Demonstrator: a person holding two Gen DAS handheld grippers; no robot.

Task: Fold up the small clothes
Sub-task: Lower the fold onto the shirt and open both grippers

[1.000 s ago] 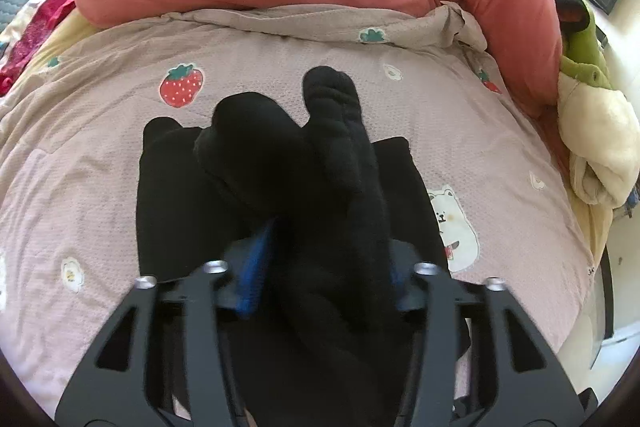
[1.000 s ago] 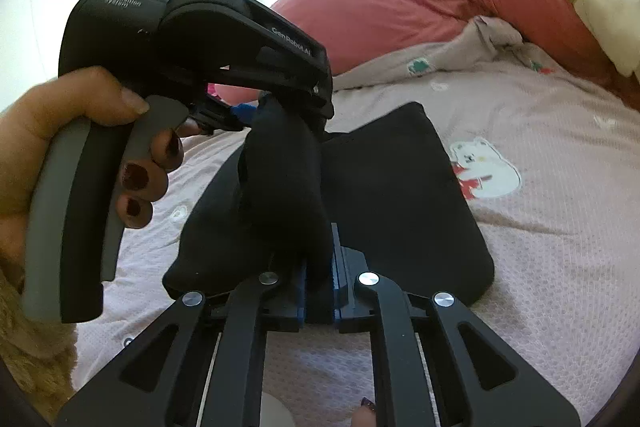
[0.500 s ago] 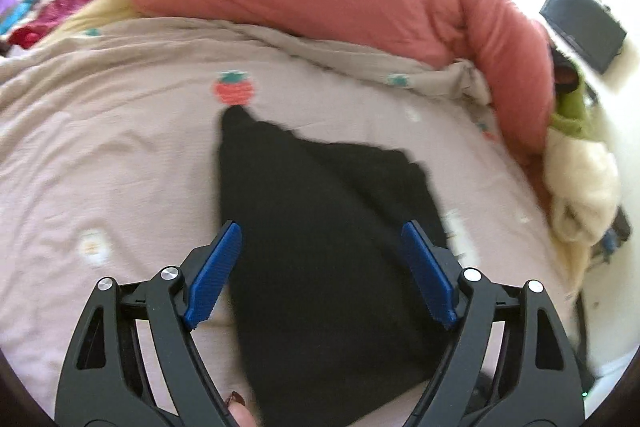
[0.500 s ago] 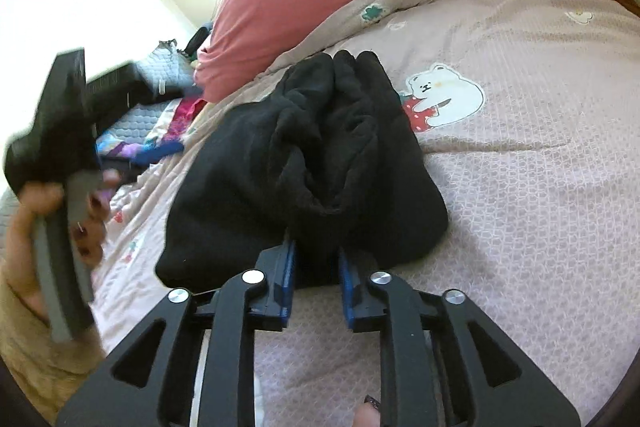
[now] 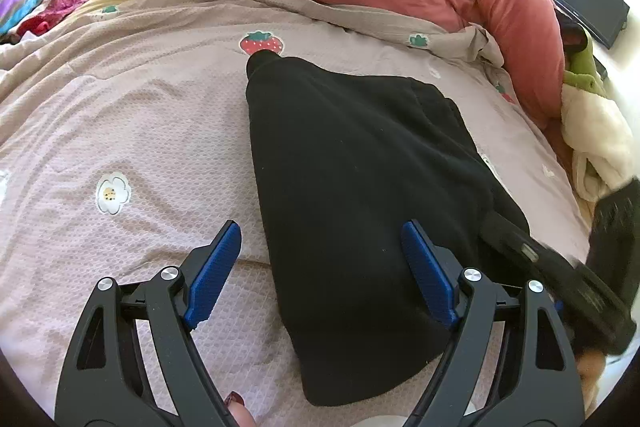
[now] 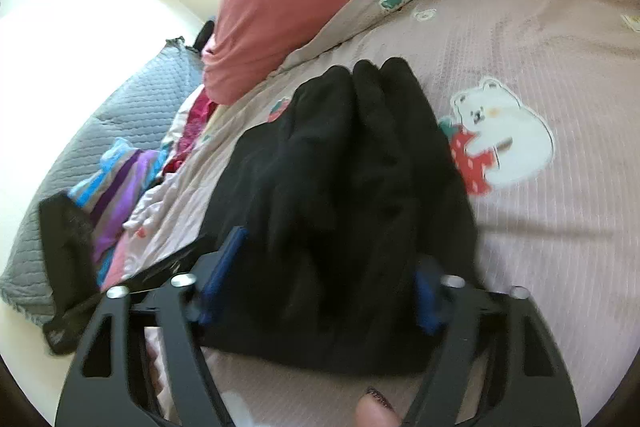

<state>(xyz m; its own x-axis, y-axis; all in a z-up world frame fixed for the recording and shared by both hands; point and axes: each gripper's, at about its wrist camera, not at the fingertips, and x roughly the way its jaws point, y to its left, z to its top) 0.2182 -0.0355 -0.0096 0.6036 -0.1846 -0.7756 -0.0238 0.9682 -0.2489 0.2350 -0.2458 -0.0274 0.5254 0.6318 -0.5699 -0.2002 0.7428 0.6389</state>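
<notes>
Both the left gripper [image 5: 320, 267] and right gripper [image 6: 324, 283] are gaping wide, holding nothing, hovering above the black garment [image 5: 352, 187] lying folded below the strawberry print [image 5: 262, 43], seemingly awaiting smoothing or another fold.

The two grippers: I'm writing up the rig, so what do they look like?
Both the left gripper and right gripper have black plastic frames with triangular cut-outs, silver round screw heads at the joints, and blue textured pads lining the jaws. No cables or lettering show.
</notes>
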